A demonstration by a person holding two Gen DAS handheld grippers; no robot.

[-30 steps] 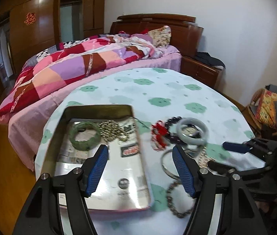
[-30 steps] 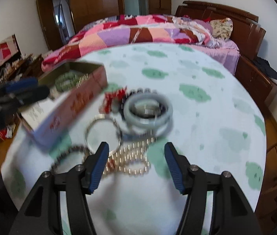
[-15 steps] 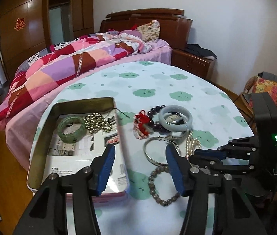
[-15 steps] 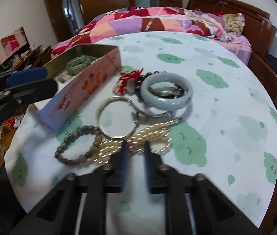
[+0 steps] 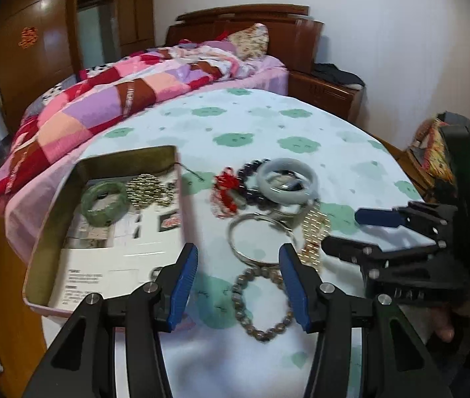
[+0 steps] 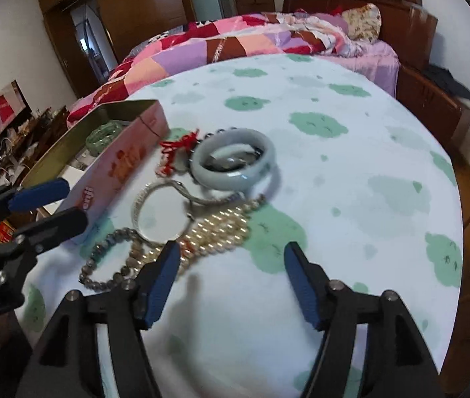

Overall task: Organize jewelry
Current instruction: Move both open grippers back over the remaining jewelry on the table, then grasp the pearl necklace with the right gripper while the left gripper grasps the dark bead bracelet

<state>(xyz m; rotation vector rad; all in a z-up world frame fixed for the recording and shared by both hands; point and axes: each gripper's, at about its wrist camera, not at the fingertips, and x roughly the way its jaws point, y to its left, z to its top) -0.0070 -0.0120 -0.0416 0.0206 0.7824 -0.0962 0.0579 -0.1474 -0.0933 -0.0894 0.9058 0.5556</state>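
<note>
Spreading after a brief closure, the right claw [image 6: 231, 280] now stands with its blue pads wide apart and empty; half a second ago those pads were pressed nearly together just short of the pearl bracelet [image 6: 216, 230], and that bracelet lies on the tabletop [image 6: 351, 172] as before, so the closure evidently took nothing. The pearl strands sit just ahead of the left pad, at lower centre of the right wrist frame, touching the silver bangle [image 6: 160, 214] and the brown bead bracelet [image 6: 112, 260] to their left. Beyond them lie the pale jade bangle [image 6: 233, 162], resting over a dark bead strand, and the red knotted charm [image 6: 177, 152]. The left claw [image 5: 238, 287] is likewise spread and empty, and has drifted right over the last second, from above the tin toward the loose pile; its pads now frame the silver bangle and the brown bead bracelet. The open tin [image 5: 52, 225], at left of that frame, holds the green bangle [image 5: 104, 202] and the gold bead chain [image 5: 148, 190]. Judged from this layout, two pieces are stored, six remain outside, and a fresh grasp on the pearls is required.
</note>
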